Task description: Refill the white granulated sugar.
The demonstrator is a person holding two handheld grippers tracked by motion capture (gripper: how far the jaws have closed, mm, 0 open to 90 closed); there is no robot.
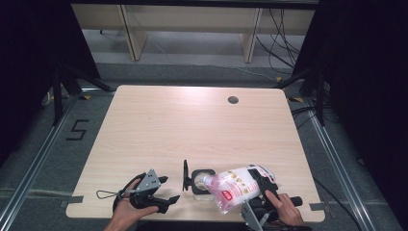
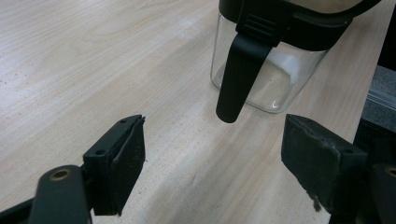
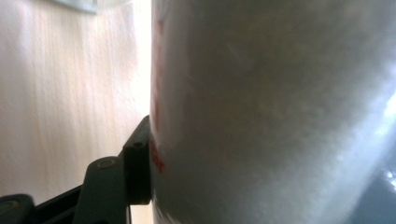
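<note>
A clear glass jar (image 1: 201, 186) stands near the table's front edge, its black hinged lid (image 1: 185, 175) flipped up on its left side. A plastic bag of pinkish-white contents (image 1: 235, 188) with a red label lies tilted, its neck pointing left and down at the jar's mouth. My right gripper (image 1: 262, 185) is shut on the bag's rear end. In the right gripper view the bag (image 3: 271, 116) presses against one black finger (image 3: 137, 163); the other finger is hidden. My left gripper (image 1: 169, 188) rests open left of the jar. In the left gripper view the left gripper (image 2: 215, 135) faces the jar (image 2: 275, 79) and its hanging lid latch (image 2: 238, 70).
The light wooden table (image 1: 192, 125) has a round cable hole (image 1: 233, 100) at the back right. Black frames and cables stand on the floor at both sides. A "5" mark (image 1: 77, 130) is taped on the floor at left.
</note>
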